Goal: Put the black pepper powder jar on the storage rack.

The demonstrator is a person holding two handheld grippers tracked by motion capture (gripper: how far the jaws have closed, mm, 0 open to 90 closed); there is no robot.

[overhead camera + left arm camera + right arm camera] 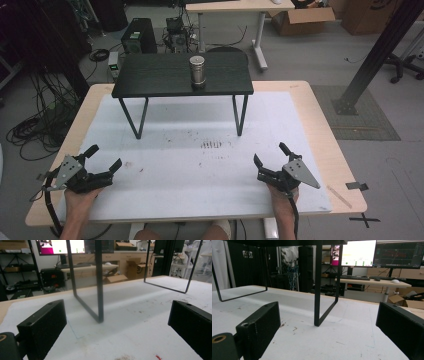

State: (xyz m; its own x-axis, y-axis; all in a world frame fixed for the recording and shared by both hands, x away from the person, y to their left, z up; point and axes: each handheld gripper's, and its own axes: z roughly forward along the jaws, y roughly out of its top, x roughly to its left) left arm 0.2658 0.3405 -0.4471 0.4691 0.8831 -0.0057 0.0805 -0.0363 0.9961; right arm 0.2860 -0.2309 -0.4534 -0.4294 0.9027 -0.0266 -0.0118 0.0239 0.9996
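Observation:
A silver metal canister (197, 71) stands upright on a small black table (150, 80) at the far side of the white mat (200, 165). My left gripper (105, 156) rests near the mat's front left corner, open and holding nothing. My right gripper (270, 153) sits near the front right, also open and holding nothing. In the left gripper view the left gripper (117, 322) has its jaws spread wide, facing a black table leg (100, 290). In the right gripper view the right gripper (329, 325) is open too, facing another leg (318, 290).
The mat lies on a light wooden tabletop (330, 145) and carries dark smudges (211, 145) near its middle. A slanted black post (380, 50) stands on the floor at the right. Cables (35, 130), a computer tower (139, 36) and cardboard boxes (300, 20) lie beyond.

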